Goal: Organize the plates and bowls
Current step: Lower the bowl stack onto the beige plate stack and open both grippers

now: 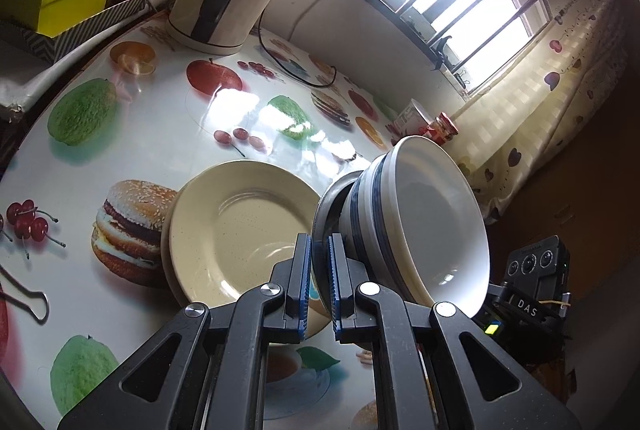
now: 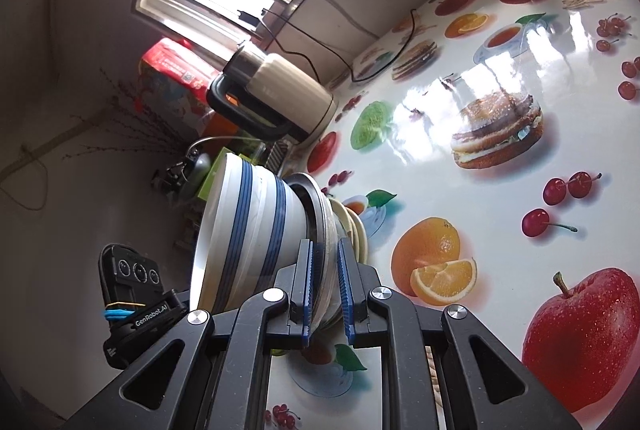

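1. My left tongs [image 1: 319,270] clamp the rim of a metal plate [image 1: 325,205] carrying striped bowls [image 1: 416,218].
2. My right tongs [image 2: 326,282] grip the opposite rim.
3. Cream plates [image 1: 240,226] sit beside it on the bench [image 1: 160,145].

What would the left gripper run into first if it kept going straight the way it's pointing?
Its jaws already clamp the metal plate under the striped bowls. Straight on, the left gripper would probably meet the cream plates first; depth is uncertain.
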Tool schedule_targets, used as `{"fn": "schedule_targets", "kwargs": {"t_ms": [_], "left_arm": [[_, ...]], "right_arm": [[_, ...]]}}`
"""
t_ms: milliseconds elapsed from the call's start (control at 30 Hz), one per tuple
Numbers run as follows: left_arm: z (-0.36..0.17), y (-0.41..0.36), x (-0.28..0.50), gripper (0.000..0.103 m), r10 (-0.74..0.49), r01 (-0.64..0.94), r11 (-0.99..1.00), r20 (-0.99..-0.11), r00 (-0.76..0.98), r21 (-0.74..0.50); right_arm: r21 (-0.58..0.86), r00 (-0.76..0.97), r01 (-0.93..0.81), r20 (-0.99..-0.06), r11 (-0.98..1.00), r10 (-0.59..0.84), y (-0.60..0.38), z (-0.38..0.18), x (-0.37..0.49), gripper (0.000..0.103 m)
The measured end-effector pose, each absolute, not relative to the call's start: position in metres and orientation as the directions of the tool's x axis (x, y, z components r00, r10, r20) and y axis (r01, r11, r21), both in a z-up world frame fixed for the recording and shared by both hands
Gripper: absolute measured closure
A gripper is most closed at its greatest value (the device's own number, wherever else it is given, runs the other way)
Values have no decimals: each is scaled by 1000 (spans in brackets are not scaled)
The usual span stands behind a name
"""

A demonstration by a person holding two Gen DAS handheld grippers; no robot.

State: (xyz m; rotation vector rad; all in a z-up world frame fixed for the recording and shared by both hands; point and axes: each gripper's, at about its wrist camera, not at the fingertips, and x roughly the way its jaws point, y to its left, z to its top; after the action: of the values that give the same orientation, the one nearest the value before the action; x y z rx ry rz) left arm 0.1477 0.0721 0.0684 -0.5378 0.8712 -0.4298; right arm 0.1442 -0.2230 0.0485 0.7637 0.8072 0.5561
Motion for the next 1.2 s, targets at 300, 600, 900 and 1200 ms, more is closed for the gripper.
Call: {"fn": "schedule_targets", "kwargs": {"t_ms": [300,600,900,1200], "left_arm": [[62,88,156,96,-535,102,795,-611,584,-598],[54,104,162,96,-516,67,797,-620,591,-600],[48,111,166,96,-500,44,804,-635,589,-593],[43,115,169,96,-494,29,805,-642,587,-593]], "right_arm": [[776,545,-160,-445,610,710,-203,41,162,89],[770,515,-170,-462,615,722,-187,35,179,89],[766,494,-170,-477,619,727,-176,31,190,89],[763,475,-166,-494,625,729,-165,24,200,89]]}}
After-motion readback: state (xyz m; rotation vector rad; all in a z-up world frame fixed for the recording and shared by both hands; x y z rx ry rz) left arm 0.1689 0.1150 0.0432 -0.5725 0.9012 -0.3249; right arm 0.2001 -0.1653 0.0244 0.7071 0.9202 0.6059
